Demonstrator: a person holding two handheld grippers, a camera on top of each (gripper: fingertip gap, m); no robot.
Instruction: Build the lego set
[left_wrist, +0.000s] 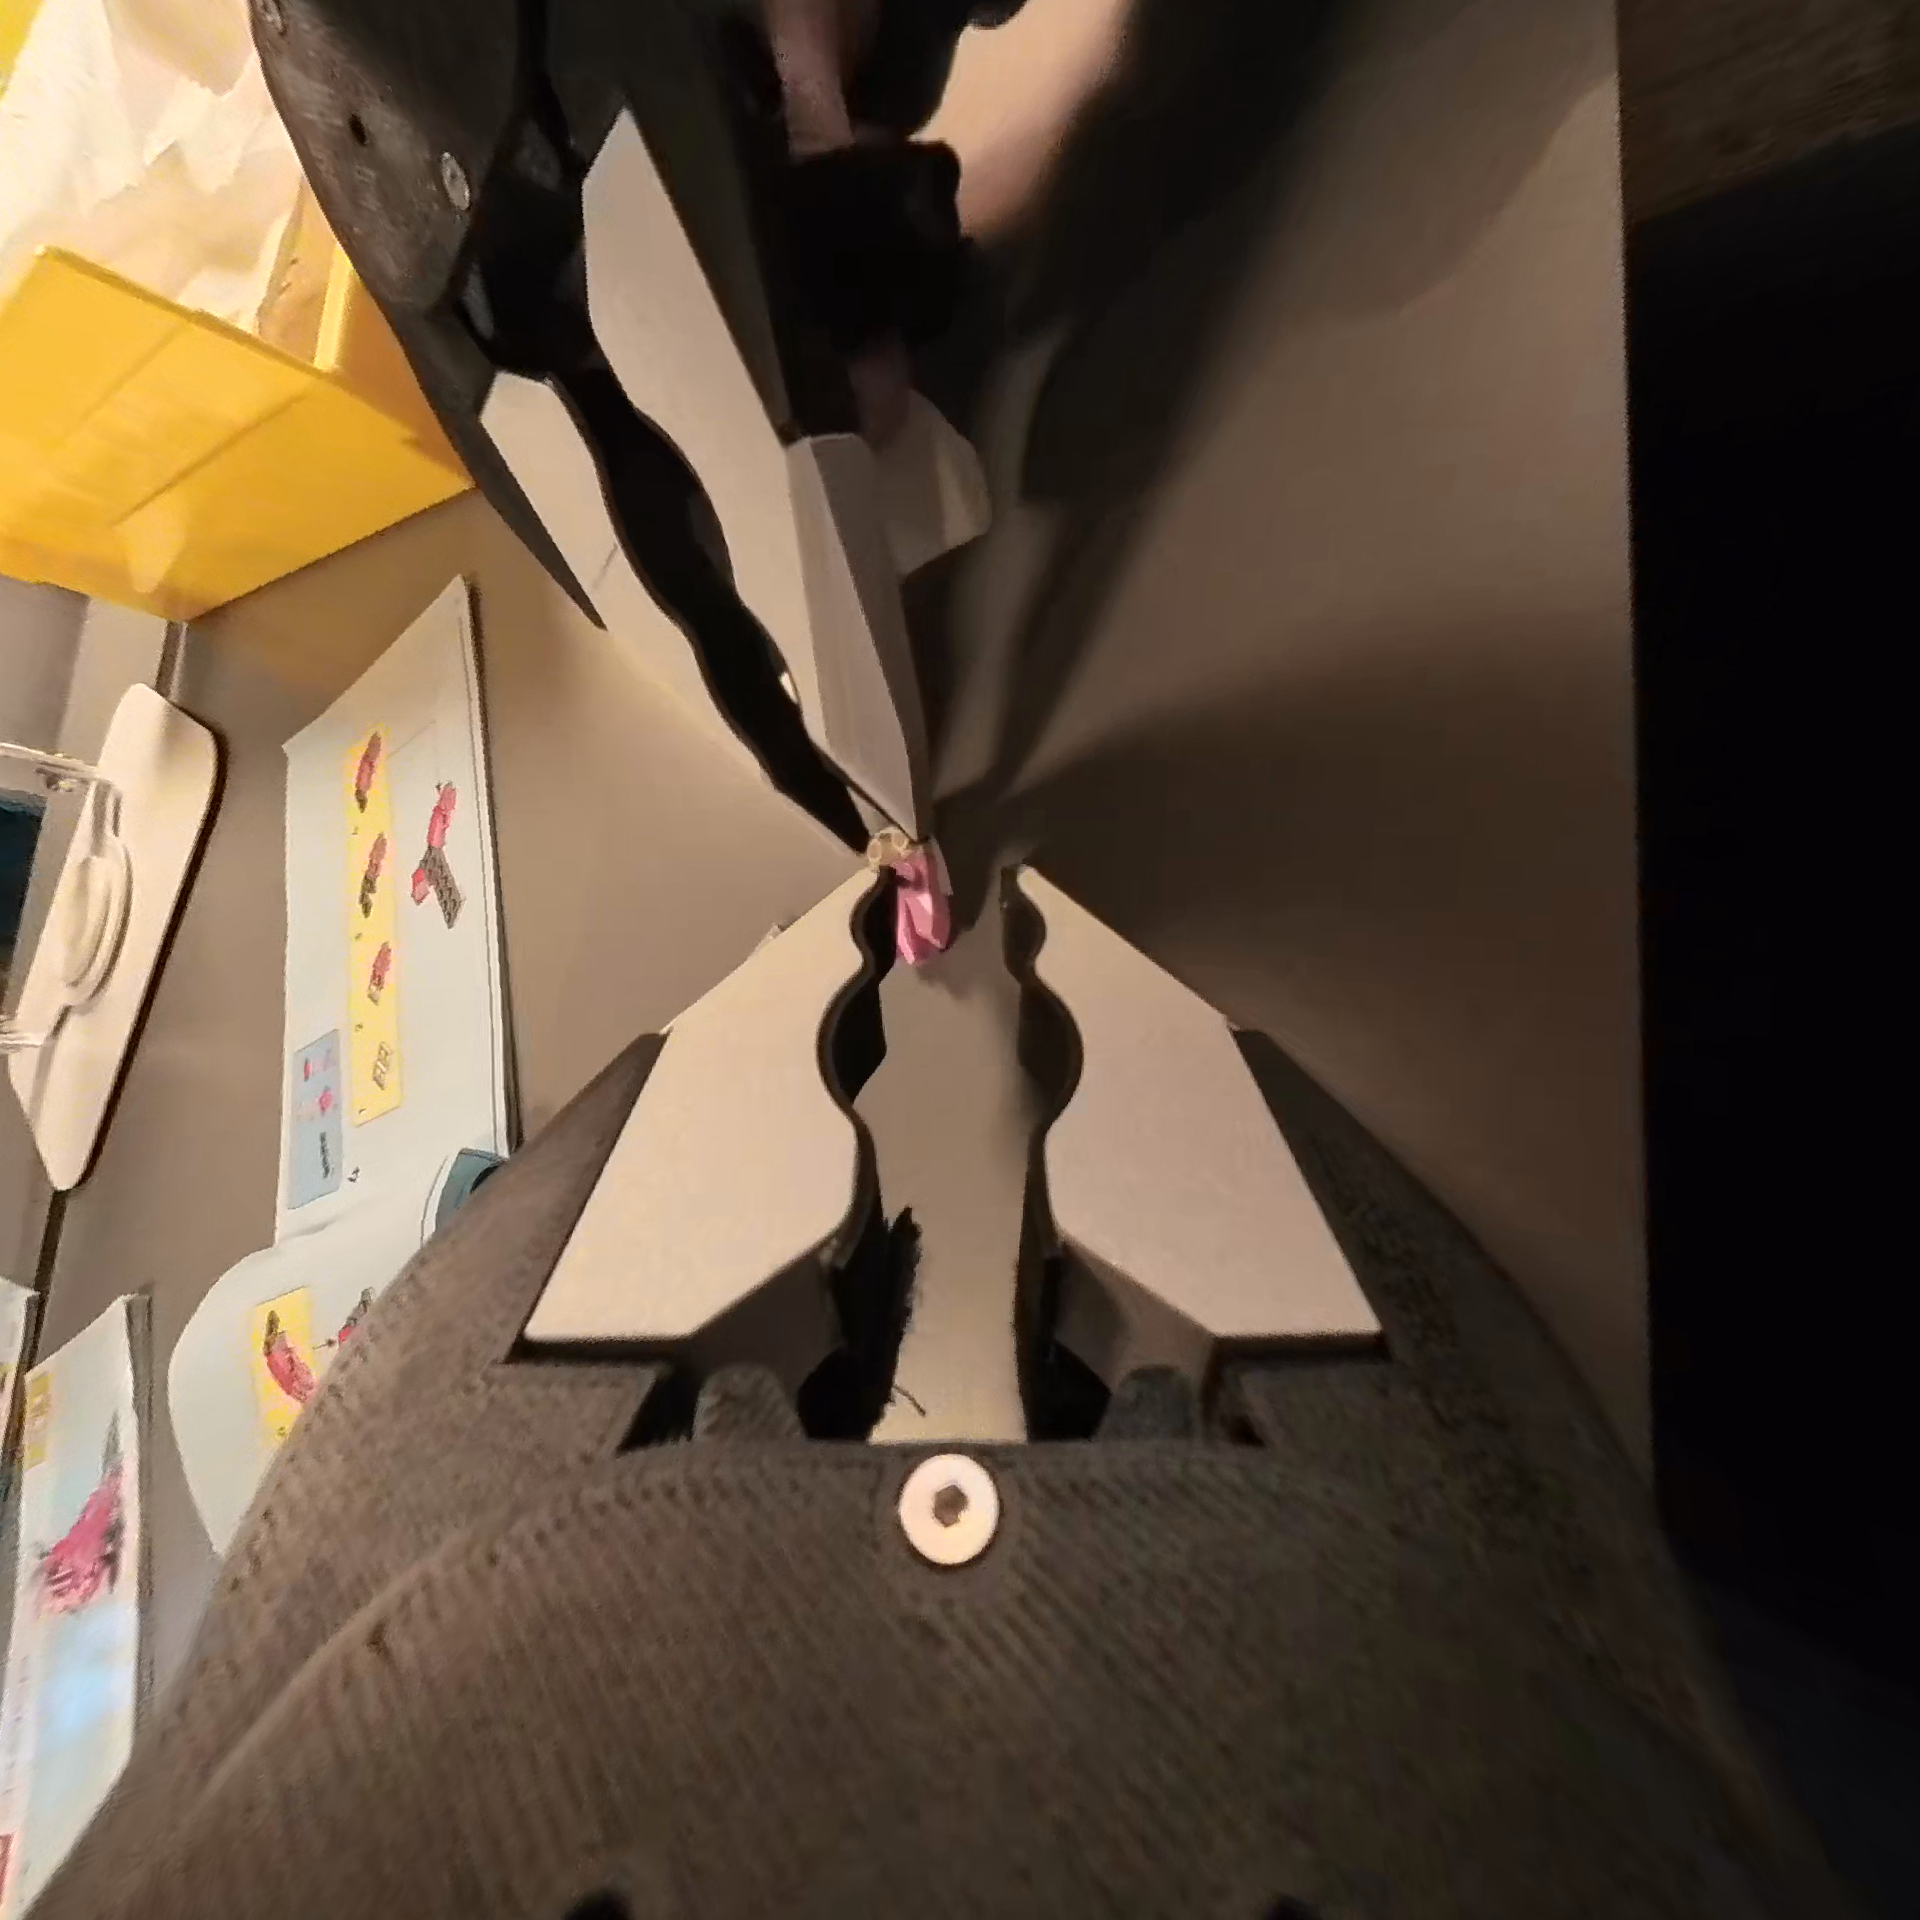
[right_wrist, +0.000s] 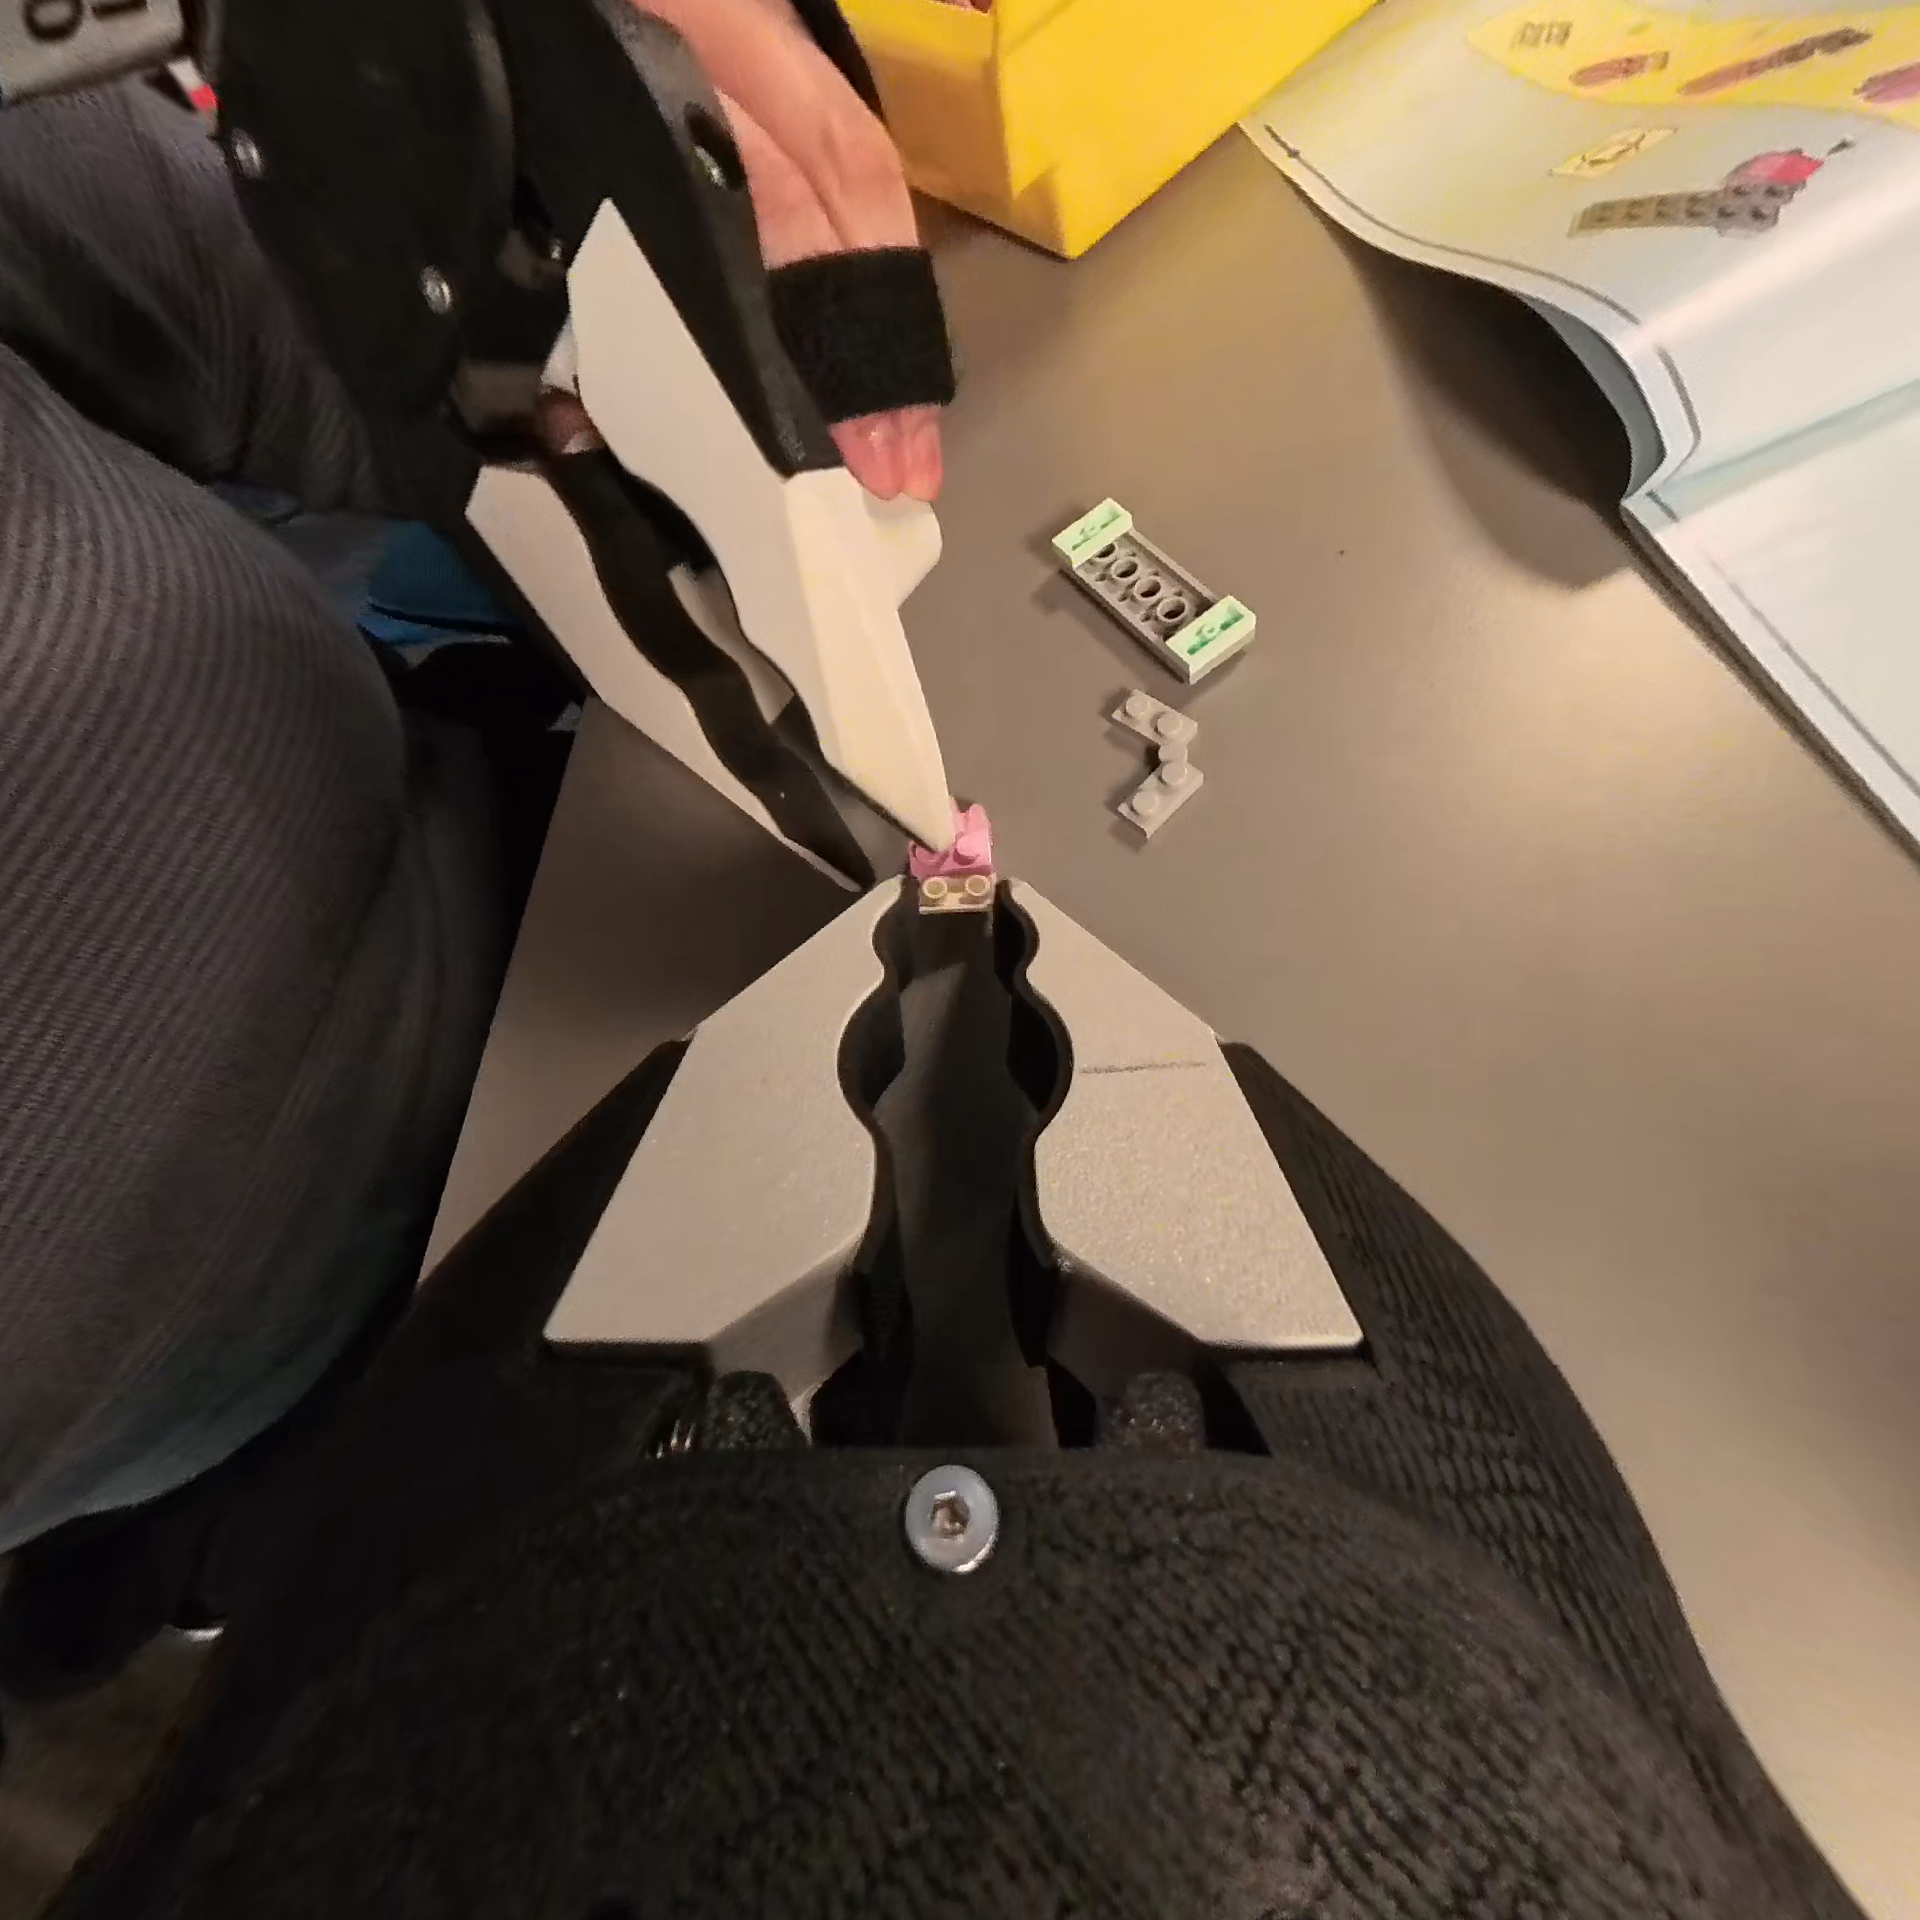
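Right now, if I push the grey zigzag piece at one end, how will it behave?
The zigzag piece looks like thin plates joined at single studs, so it may pivot. Lying flat on the table, it probably slides, not tips.

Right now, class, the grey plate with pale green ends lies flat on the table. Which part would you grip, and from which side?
Probably best to grip the grey plate at its middle, across the two long edges, coming down from above. It lies flat on the table, so only its thin edges can be pinched. The long edges are parallel and the closer pair.
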